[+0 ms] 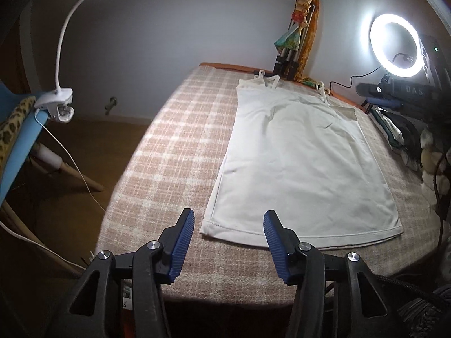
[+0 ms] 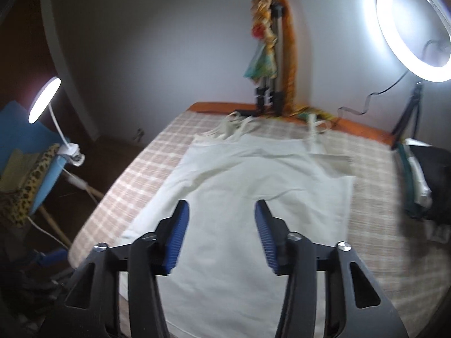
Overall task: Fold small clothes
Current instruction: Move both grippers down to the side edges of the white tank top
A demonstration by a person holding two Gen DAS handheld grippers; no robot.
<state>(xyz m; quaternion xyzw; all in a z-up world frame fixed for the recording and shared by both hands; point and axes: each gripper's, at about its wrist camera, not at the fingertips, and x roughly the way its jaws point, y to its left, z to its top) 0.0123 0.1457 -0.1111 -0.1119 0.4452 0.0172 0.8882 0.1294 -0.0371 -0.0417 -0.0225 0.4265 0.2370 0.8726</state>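
Nearest, the left gripper [image 1: 229, 219]: black plastic arms with bright rivets, ridged blue rubber pads, jaws spread with nothing between them. It hangs over the near left hem corner of the white camisole [image 1: 298, 163], not touching. The right gripper [image 2: 221, 211], same build, jaws also apart and empty, hovers above the middle of the garment (that view is blurred, so fine detail is lost).

The camisole lies flat on the table [image 1: 174, 146], hem toward the grippers, thin straps at the far end. Soft knit, stitched hem, a few shallow creases near the chest; one far corner looks turned over. Under it, a coarse woven cloth in pink-beige and cream checks covers the tabletop, an orange edge showing at the far side.

Left of the table, a blue chair [image 1: 19, 152] with pale wooden legs, leopard-print fabric draped on it, and a white clip lamp [image 1: 60, 104] on a gooseneck clamped to it, lit.

Right edge: a heap of dark and pale folded clothes [image 1: 400, 138].

Farthest, against the plain wall: a folded tripod [image 1: 287, 62] wrapped in orange patterned scarf, and a glowing ring light [image 1: 396, 45] with a black cable.
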